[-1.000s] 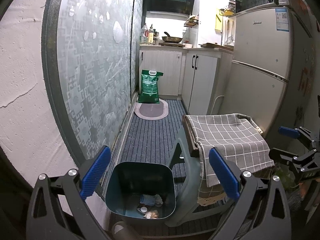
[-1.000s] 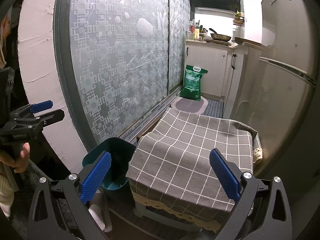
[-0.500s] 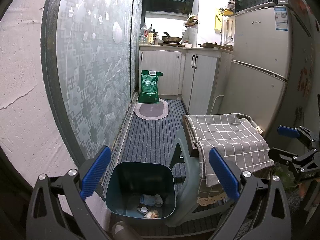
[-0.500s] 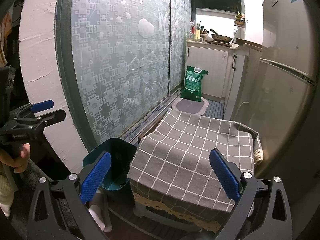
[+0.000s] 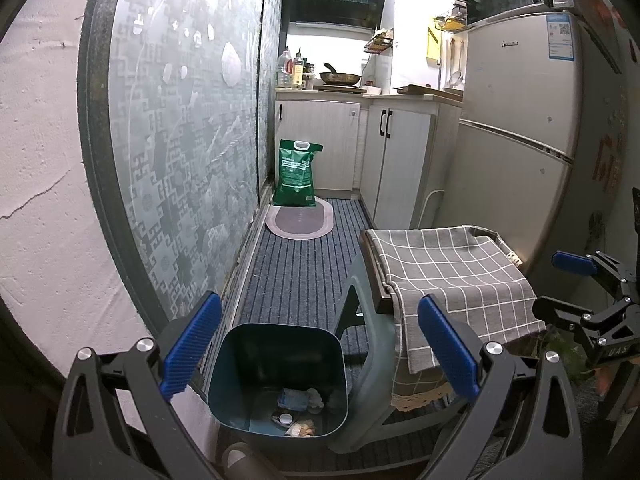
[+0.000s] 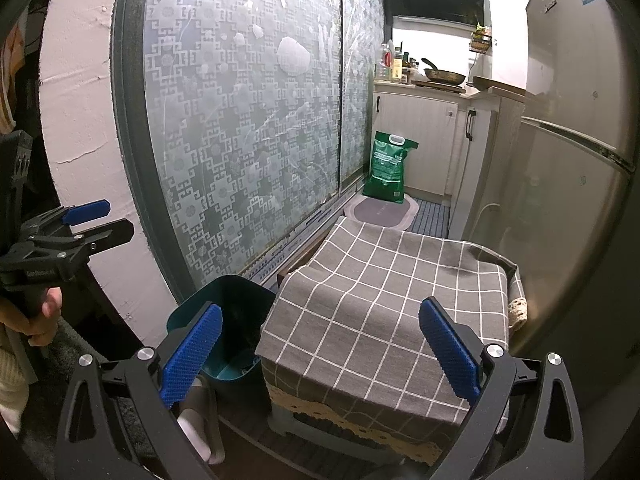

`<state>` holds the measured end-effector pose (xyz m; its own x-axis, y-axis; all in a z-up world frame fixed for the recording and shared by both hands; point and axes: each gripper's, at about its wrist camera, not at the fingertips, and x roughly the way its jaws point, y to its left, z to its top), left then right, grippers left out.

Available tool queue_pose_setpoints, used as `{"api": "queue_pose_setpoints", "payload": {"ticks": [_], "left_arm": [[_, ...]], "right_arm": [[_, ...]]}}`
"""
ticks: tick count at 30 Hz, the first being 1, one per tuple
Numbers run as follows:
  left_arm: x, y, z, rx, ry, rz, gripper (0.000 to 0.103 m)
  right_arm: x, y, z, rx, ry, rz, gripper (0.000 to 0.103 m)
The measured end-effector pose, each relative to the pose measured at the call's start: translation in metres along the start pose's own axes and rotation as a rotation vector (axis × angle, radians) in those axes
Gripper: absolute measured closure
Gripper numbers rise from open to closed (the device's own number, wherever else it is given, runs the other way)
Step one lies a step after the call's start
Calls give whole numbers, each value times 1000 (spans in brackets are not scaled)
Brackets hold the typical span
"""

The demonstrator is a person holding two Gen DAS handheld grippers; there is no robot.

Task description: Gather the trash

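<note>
The left tongs [image 5: 318,354] are spread wide and released, their two blue ribbed pads framing a dark teal square plastic trash bin [image 5: 276,384] that stands on the striped grey floor runner [image 5: 304,272] below them; nothing is between the pads and they touch nothing. The right tongs [image 6: 320,350] are likewise wide apart and empty, hovering above a grey checked cloth [image 6: 384,304] draped over a low grey plastic stool [image 5: 368,364]. In the left view the right tongs show at the right edge, clear of the cloth; in the right view the left tongs sit at the left edge, gripped from below by a person's hand [image 6: 34,316].

The one bin stands just beside the stool's left side, close to the frosted patterned sliding glass door [image 5: 180,160]. The collected trash [image 5: 298,410] lies on its bottom: a pale blue wrapper, a crumpled white piece, a small white round cap and some beige scraps near the front wall, perhaps four or five bits, too small to count surely. The cloth top carries nothing.

Farther along the runner are one oval pinkish mat [image 5: 300,222] and one green sack with a white handle [image 5: 297,174], upright against the white cabinets. One pan [image 5: 340,77] rests on the counter [image 5: 400,96] above them, with several bottles at its left end.
</note>
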<state>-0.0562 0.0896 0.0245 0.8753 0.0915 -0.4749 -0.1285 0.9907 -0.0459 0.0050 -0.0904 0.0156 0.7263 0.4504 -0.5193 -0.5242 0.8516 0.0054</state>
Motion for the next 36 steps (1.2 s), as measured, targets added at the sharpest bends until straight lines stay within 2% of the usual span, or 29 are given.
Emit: {"api": "queue_pose_setpoints", "payload": {"ticks": [36], "left_arm": [[1,0,-3,2,5,6,3]], "right_arm": [[0,3,1,-8,7,5,3]]}}
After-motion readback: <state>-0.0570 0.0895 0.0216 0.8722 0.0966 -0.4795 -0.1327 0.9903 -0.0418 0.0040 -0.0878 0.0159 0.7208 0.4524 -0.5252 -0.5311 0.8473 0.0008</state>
